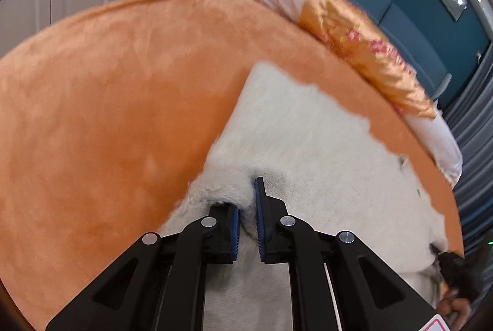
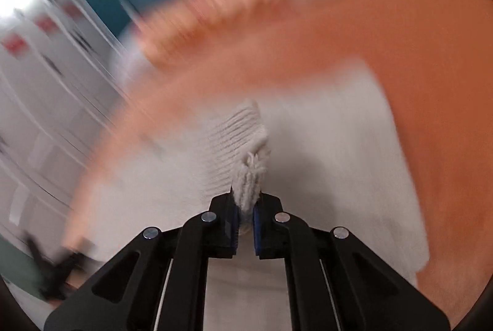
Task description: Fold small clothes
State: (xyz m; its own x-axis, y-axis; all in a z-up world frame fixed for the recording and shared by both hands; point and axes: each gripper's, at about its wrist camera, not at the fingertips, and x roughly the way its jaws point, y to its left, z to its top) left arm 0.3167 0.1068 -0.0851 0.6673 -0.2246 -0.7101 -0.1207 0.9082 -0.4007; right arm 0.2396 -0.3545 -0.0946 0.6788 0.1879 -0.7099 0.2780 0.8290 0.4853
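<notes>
Both tools — left tool (image 1: 246, 207) and right tool (image 2: 245, 207) — pinch the white knit garment (image 1: 308, 146), spread across an orange blanket (image 1: 107, 115).

Each black tool (image 1: 246, 207) has angular linkage arms, round silver screws and blue ribbed pads (image 2: 256, 226).

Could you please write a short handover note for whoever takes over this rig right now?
Left gripper: shut on a bunched edge of the white knit garment.
Right gripper: shut on the garment's ribbed edge; that view is blurred.
Garment lies on the orange bedcover, pillows at the far side.
Done: both edges gripped.
Left: how far the fold has got cannot be told; probably carry the held edges over, lay them flat, release.
</notes>
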